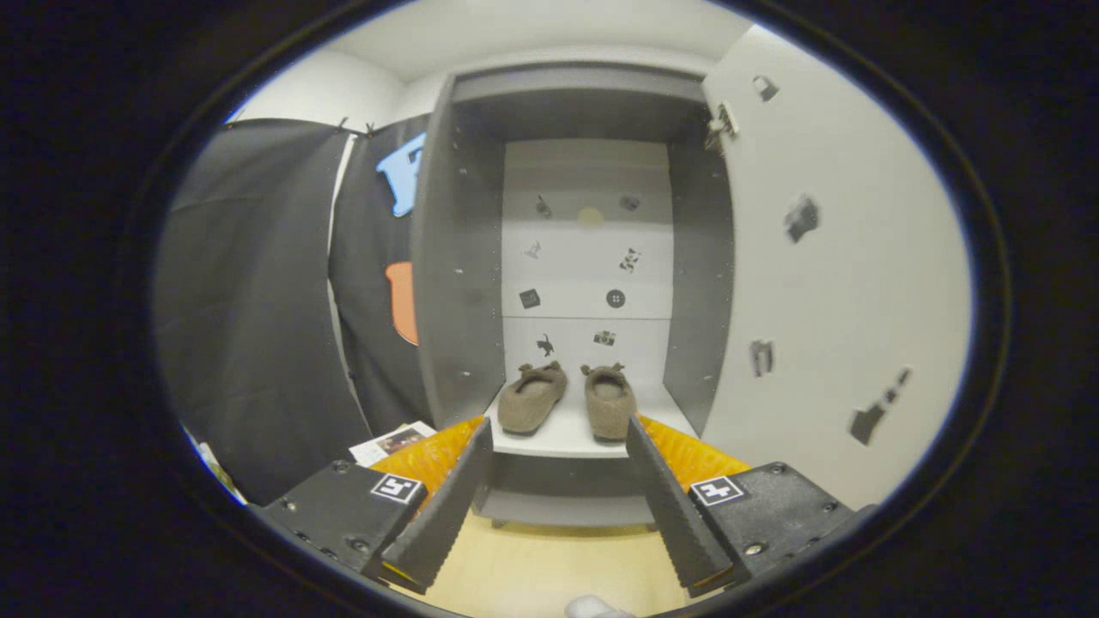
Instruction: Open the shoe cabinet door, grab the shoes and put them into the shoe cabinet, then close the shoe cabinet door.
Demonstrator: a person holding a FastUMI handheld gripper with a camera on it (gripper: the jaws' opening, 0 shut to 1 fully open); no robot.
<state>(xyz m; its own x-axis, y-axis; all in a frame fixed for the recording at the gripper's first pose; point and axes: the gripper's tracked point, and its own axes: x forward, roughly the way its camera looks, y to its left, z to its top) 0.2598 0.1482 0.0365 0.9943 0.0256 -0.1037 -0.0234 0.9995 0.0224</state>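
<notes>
Shoes shelved at 12 o'clock; my gripper spread, empty. Next: catch door at 2 o'clock by its outer edge, swing shut.

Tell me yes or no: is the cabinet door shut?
No, the door is swung wide open beside the cabinet, with both shoes on its shelf beyond the open, empty tongs.

shoes: brown pair, side by side | shoe cabinet shelf | door open
</notes>
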